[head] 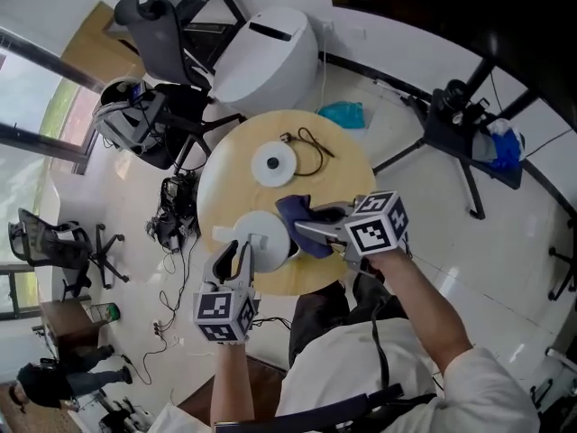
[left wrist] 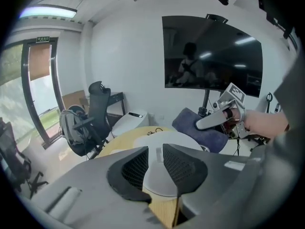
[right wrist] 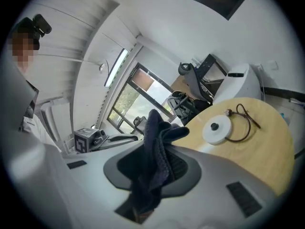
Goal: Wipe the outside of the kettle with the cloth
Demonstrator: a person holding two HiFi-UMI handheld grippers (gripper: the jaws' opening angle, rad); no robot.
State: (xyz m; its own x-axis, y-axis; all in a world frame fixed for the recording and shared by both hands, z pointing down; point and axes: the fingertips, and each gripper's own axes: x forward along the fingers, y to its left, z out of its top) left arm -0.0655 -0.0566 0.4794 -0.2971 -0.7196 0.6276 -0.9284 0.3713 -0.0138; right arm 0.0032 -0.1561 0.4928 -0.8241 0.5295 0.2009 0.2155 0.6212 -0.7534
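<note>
Starting at the left gripper (left wrist: 155, 151): its jaws are pulled in narrow with the upright handle (left wrist: 157, 162) of the white electric kettle (head: 266, 242) sitting right between the pads. It looks to me like they're pinching it, so the kettle is being steadied. The right gripper (right wrist: 155, 165) has its jaws clamped on a bunched-up dark blue cloth (right wrist: 159, 132), and a good wad of it sticks out past the tips.

Moving outward, the kettle stands near the front edge of the round light-wood counter (head: 347, 165), on the person's side. It's off its white round base (head: 273, 163), which sits further back near the middle with a black cord (head: 311, 147) looped beside it. In the head view the cloth is right up at the kettle's right side, by the top. I honestly can't tell whether it's touching the shell or just a hair off it.

Progress-wise, I'd call this the very start of the actual wiping. The setup is done: cloth picked up, kettle off its base and held by the handle, cloth brought over. What's left is pretty much the whole job, meaning rubbing round the body, probably turning the kettle to reach the far side, and the spout and lid area too. Nothing on the shell shows which bits have been wiped.
</note>
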